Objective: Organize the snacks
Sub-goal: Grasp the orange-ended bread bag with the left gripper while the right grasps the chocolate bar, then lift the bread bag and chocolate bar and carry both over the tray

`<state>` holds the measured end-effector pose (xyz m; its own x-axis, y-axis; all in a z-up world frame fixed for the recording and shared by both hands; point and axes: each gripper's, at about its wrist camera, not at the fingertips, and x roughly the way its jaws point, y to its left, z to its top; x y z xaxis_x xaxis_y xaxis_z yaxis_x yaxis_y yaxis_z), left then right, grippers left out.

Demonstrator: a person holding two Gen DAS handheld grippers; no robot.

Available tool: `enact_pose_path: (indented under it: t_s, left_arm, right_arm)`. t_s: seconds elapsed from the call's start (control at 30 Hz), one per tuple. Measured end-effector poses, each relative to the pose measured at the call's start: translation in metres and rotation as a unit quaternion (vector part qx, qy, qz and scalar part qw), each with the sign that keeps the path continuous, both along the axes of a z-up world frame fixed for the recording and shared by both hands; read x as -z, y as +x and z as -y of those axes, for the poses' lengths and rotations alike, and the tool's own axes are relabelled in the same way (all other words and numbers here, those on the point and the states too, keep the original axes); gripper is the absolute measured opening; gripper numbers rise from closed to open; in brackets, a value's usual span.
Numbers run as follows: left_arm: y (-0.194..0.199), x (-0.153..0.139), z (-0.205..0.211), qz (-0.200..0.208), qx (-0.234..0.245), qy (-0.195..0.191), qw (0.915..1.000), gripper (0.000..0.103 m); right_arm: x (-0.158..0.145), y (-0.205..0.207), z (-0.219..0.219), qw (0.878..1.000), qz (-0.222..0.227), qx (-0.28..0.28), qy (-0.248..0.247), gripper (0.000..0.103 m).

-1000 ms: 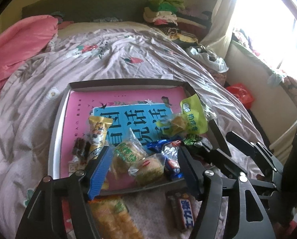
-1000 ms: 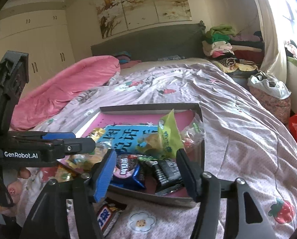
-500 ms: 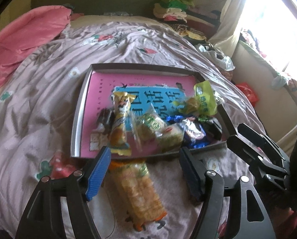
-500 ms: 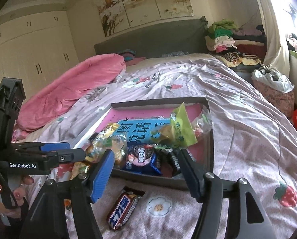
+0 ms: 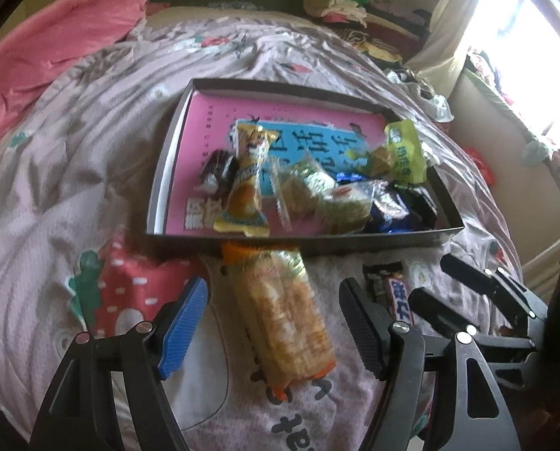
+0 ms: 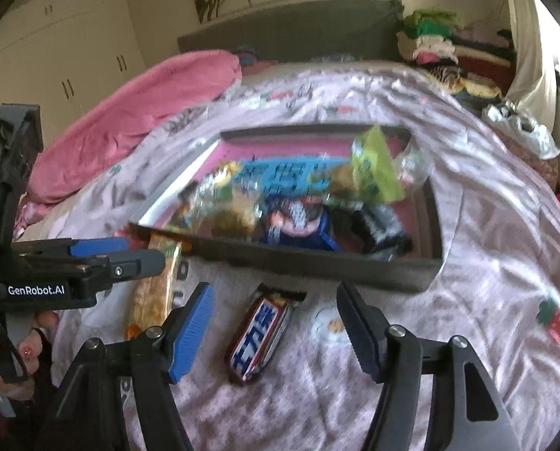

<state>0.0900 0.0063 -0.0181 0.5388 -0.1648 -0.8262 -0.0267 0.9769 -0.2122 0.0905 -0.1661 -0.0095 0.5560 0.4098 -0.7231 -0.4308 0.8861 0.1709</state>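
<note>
My left gripper (image 5: 272, 319) hangs with jaws wide around the long cracker pack (image 5: 280, 308), my right gripper (image 6: 272, 329) likewise over the chocolate bar (image 6: 261, 334), both lying on the bed (image 5: 54, 173) beside the tray (image 5: 317, 242). I should lower squarely before closing.

Black frames are seen on both grippers, blue ribbed pads, silver screws; "GenRobot.AI" is printed white on the left gripper (image 6: 92, 267); painted nails are glimpsed.

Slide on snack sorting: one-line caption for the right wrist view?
Open right tool poised over a chocolate bar lying on the bedspread in front of the snack-filled tray.
</note>
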Motion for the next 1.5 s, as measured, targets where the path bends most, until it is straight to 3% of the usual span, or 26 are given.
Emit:
enact_pose_path:
  t_s: [0.37,0.7,0.9,1.0,1.07,1.2,1.37,1.5]
  left_arm:
    - [-0.001,0.014,0.004,-0.021,-0.007,-0.010,0.9997,0.074]
    - [0.001,0.025,0.009,-0.031,-0.018,-0.005,0.9993,0.074]
    - [0.002,0.030,0.011,-0.033,-0.023,-0.004,0.9992,0.074]
    - [0.003,0.032,0.013,-0.031,-0.028,0.004,0.9991,0.060]
    - [0.004,0.035,0.014,-0.033,-0.026,0.009,0.9991,0.051]
    - [0.001,0.033,0.011,-0.023,-0.026,0.010,0.9993,0.044]
    - [-0.005,0.018,0.003,-0.004,-0.031,-0.004,0.9995,0.042]
    - [-0.009,-0.001,-0.002,0.016,-0.034,-0.012,0.9992,0.042]
  right_arm:
    - [0.022,-0.002,-0.014,0.999,-0.024,-0.012,-0.038,0.066]
    - [0.031,-0.001,-0.026,0.998,-0.008,-0.033,-0.057,0.047]
    - [0.038,-0.004,-0.039,0.993,0.014,-0.049,-0.102,0.041]
    - [0.038,-0.004,-0.041,0.992,0.020,-0.052,-0.111,0.038]
    - [0.036,-0.003,-0.038,0.993,0.017,-0.050,-0.101,0.035]
    - [0.029,0.001,-0.027,0.996,0.015,-0.034,-0.079,0.029]
    - [0.012,0.001,-0.013,0.999,0.017,-0.035,-0.020,0.029]
    - [-0.005,-0.005,-0.005,0.998,0.042,-0.044,0.021,0.029]
